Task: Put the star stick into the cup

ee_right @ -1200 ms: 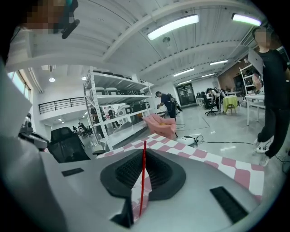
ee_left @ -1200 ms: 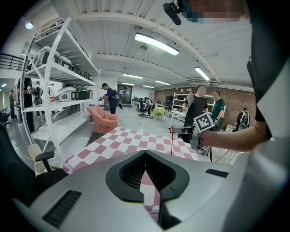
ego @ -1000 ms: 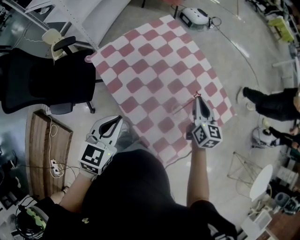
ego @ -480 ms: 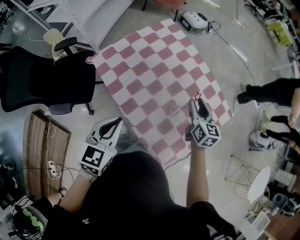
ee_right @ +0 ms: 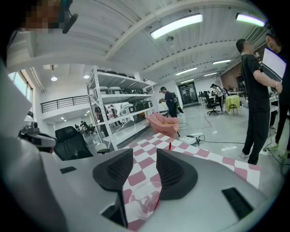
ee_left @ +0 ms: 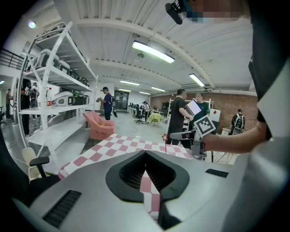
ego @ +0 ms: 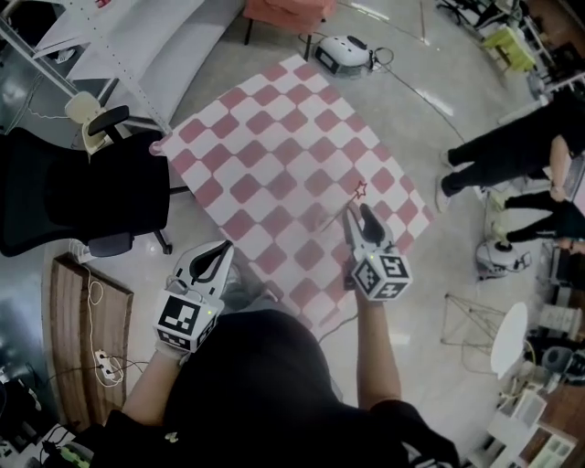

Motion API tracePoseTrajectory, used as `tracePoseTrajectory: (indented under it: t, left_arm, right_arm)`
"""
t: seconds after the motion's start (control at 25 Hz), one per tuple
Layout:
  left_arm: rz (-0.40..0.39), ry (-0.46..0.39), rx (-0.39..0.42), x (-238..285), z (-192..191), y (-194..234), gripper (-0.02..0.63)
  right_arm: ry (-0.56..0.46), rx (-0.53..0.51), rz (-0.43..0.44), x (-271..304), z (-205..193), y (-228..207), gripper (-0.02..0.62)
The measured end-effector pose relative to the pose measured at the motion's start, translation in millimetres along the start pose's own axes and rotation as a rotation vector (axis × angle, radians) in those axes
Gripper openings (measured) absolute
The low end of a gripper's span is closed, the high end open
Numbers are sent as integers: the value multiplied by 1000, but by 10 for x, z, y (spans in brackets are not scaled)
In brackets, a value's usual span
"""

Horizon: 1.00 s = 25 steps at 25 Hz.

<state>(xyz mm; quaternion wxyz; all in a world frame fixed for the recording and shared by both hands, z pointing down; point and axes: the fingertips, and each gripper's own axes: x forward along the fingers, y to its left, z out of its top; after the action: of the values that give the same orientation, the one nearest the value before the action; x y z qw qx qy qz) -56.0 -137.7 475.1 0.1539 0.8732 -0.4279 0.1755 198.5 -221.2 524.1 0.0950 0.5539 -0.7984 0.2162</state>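
Observation:
A thin red stick with a star on top leans in a clear cup on the pink-and-white checked cloth. In the right gripper view the cup lies low between the jaws, and the stick rises out of it. My right gripper sits just behind the star. Its jaws are opening, and the pads stand clear of the stick. My left gripper hangs off the cloth's near-left edge, shut and holding nothing. From the left gripper view the star shows beside the right gripper.
A black office chair stands left of the cloth, with white shelving behind it. A pink armchair and a white floor device lie beyond the far edge. People stand at right. A white stool is near right.
The right gripper's jaws have parted and let go of the star stick, which now leans in the cup alone. That gripper has drawn back slightly from the star. The left gripper has hardly moved.

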Motion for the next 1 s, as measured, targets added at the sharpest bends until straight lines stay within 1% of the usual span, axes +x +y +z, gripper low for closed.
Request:
tracePoseTrajectory:
  t: [0.24, 0.48, 0.68, 0.88, 1.0]
  left_arm:
    - [-68, -35, 16, 48, 145, -51, 43]
    - [-163, -70, 49, 185, 312, -148, 43]
    - [-261, -88, 89, 323, 476, -359, 41]
    - [-350, -94, 125, 442, 578, -578, 41]
    - [-391, -97, 136, 463, 611, -701, 41]
  right_arm:
    - [-59, -5, -21, -312, 186, 291, 106]
    - [-115, -1, -77, -678, 335, 470, 63]
    - [-145, 2, -110, -933, 388, 613, 50]
    - [-154, 4, -155, -1133, 414, 723, 44]
    - [-165, -3, -151, -1231, 404, 799, 41]
